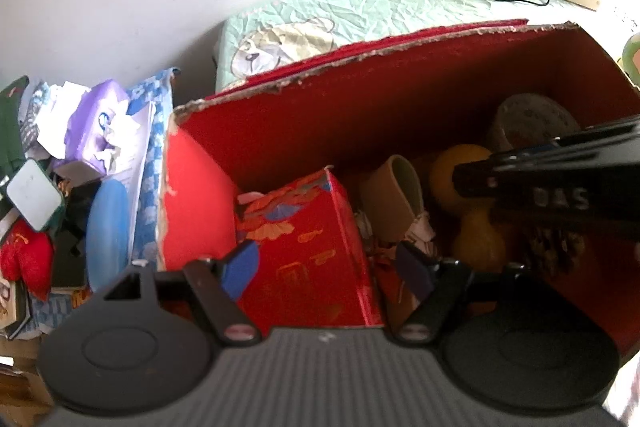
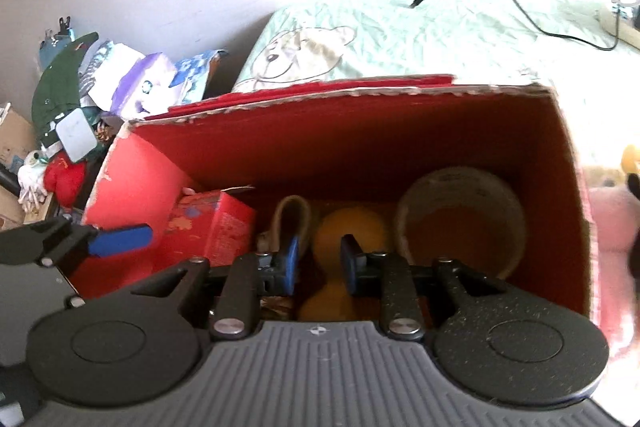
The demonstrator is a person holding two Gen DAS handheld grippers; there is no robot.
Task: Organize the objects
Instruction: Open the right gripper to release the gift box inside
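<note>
While tilted, small red patterned box

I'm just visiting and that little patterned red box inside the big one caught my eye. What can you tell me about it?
The small red box looks like glossy cardboard printed with orange and blue flower-like shapes and gold marks. It sits tilted inside the big red carton, at its left end, close to the carton's left wall. A tan curved item lies right beside it. Its top seems partly open.
</note>
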